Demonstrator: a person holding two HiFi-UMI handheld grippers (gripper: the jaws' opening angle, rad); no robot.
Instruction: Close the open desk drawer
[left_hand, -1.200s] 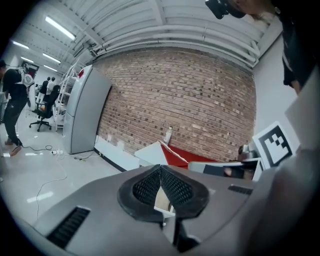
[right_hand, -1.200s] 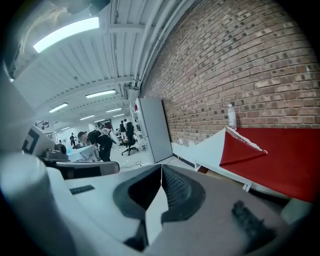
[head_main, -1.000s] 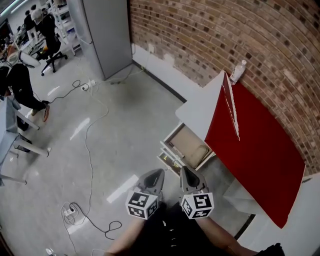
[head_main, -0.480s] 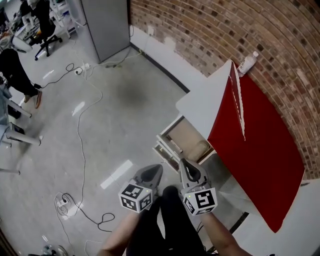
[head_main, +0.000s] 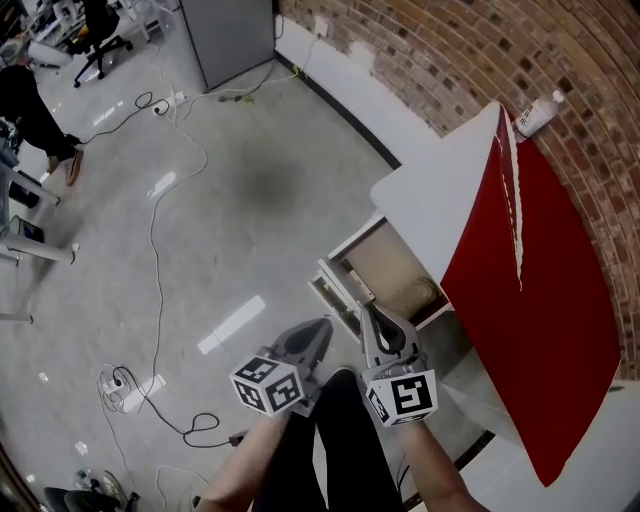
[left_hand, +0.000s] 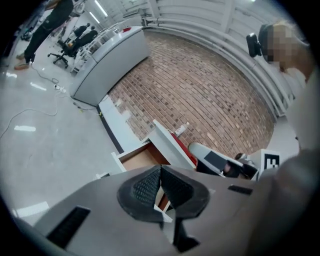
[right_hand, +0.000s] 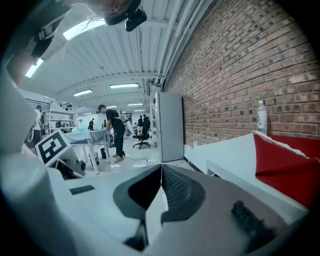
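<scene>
The open drawer (head_main: 385, 272) sticks out of the desk's left end, its brown bottom bare; it also shows in the left gripper view (left_hand: 136, 157). Under it a lower drawer front (head_main: 335, 297) stands slightly out. The desk (head_main: 440, 195) has a white top with a red cloth (head_main: 540, 300) over it. My left gripper (head_main: 320, 332) is shut and empty, just short of the drawer fronts. Close on its right, my right gripper (head_main: 368, 312) is shut too, its tip over the drawer's near corner. Both pairs of jaws meet at the tip (left_hand: 160, 169) (right_hand: 161, 166).
A plastic bottle (head_main: 536, 113) stands at the desk's far end by the brick wall (head_main: 440, 60). Cables and a power strip (head_main: 125, 390) lie on the floor at left. A grey cabinet (head_main: 235, 35) stands at the back. People work at tables (right_hand: 85, 137) far off.
Both grippers have sunk and come nearer the drawer. The left gripper has rolled, its cube tilting. The desk has slid up and to the right in the head view.
</scene>
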